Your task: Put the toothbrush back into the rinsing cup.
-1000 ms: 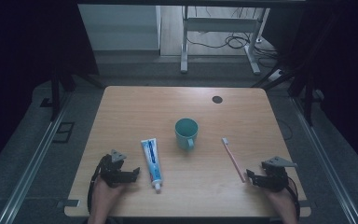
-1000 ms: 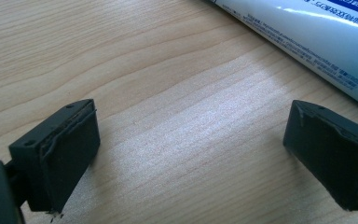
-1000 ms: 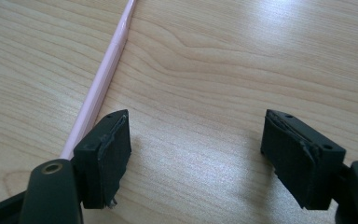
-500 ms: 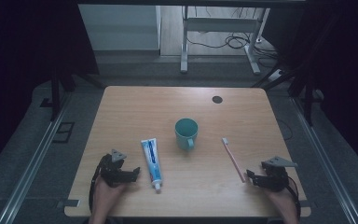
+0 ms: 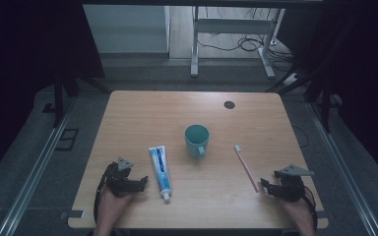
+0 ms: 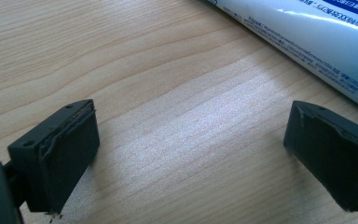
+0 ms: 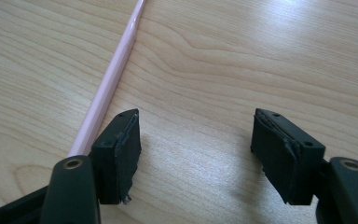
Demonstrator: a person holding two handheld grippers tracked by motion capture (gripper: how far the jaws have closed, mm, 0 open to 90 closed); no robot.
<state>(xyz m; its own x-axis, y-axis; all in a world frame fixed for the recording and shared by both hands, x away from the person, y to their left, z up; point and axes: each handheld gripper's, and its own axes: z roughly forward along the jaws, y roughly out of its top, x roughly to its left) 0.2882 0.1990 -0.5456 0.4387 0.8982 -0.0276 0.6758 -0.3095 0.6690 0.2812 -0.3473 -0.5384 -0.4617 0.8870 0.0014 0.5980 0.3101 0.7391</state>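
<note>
Left gripper: at about 7 o'clock on the table, resting in the person's left hand, jaws pointing toward 3 o'clock and standing wide apart with bare wood between them (in the left gripper view nothing sits in the gap).
Tube: toothpaste, lying flat just right of the left gripper, cap toward 6 o'clock, tail toward 12; not touched. In the left gripper view the tube runs across the top right corner, beyond the jaw tips.
Cup: teal, upright near the table's middle, handle toward 6 o'clock, apart from the tube and the brush.
Brush: pink toothbrush, flat at about 4 o'clock from the cup, head toward 11, handle end toward 5, close by the right gripper.
Right gripper: at about 5 o'clock on the table, jaws pointing toward 9 o'clock; they are apart and have just been closing a little, with only wood between them.
Brush handle: lies outside the gap, hard against the outer side of one jaw (whether it touches, I cannot tell).
</note>
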